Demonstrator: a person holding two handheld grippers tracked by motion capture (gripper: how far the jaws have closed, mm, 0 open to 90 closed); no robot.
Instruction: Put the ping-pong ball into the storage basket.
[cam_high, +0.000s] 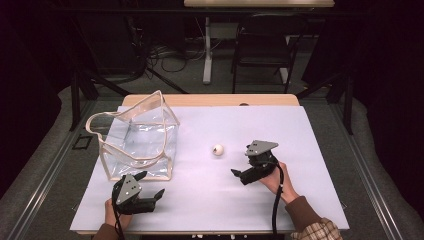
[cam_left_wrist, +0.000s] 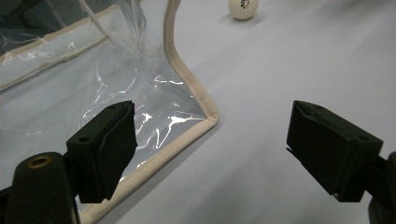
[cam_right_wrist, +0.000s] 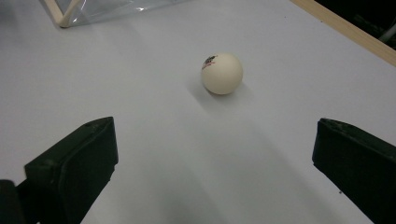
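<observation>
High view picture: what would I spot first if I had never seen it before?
Probably the big see-through bag with the cream trim, standing open on the left of the white table. Next the little white ball, alone near the middle. Two black tools wait near the front: the left tool by the bag, the right tool open toward the ball.

bright lit table (cam_high: 300, 130) vs dark bg, glare on clear bag (cam_left_wrist: 154, 112), soft grainy pics
</observation>
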